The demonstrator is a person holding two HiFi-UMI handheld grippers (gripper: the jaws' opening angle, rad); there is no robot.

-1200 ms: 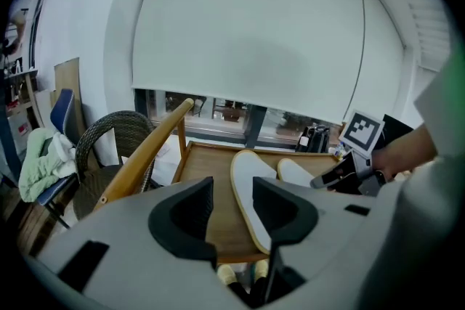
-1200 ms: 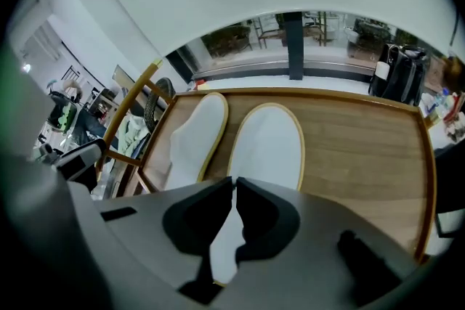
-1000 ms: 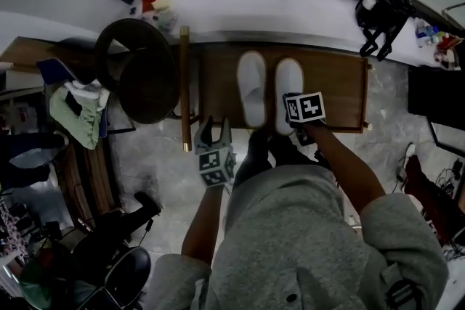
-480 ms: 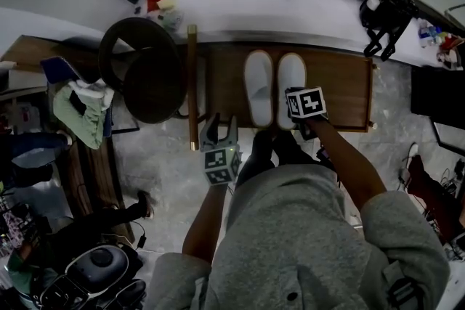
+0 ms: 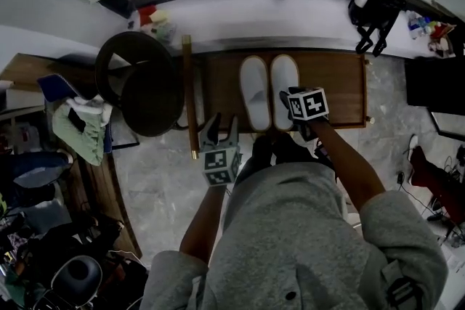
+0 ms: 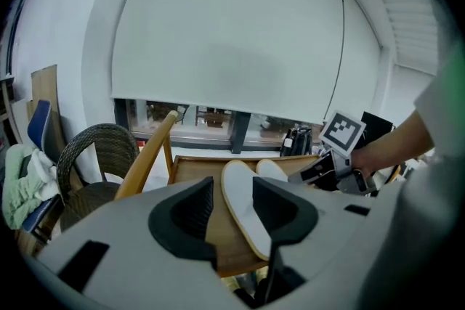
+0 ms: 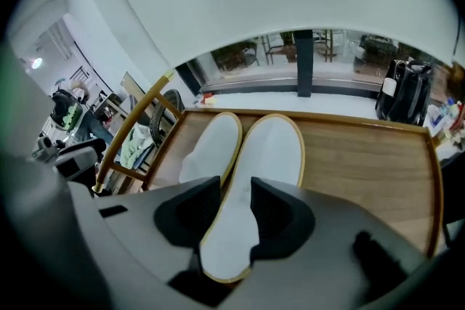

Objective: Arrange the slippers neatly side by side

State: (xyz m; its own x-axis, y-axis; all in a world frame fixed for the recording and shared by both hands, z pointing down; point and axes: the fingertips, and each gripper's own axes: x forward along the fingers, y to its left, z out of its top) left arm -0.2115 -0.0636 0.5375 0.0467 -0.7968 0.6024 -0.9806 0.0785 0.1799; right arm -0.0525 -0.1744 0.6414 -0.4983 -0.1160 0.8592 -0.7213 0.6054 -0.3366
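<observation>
Desk [image 5: 338, 87]: low, wooden, carries both slippers.
Wicker chair [image 5: 142, 83]: left of desk.
Slippers: white, tan-edged, on desk, side by side, toes away from person. Left slipper [image 5: 254, 91] just beside right slipper [image 5: 283, 76]; touching or not, cannot tell.
Right claw [image 7: 234, 210]: clenched on heel of right slipper, at near edge of desk.
Left claw [image 5: 221, 128]: released, jaws apart, nothing between them. Held off desk's near left corner, above floor, apart from left slipper.
</observation>
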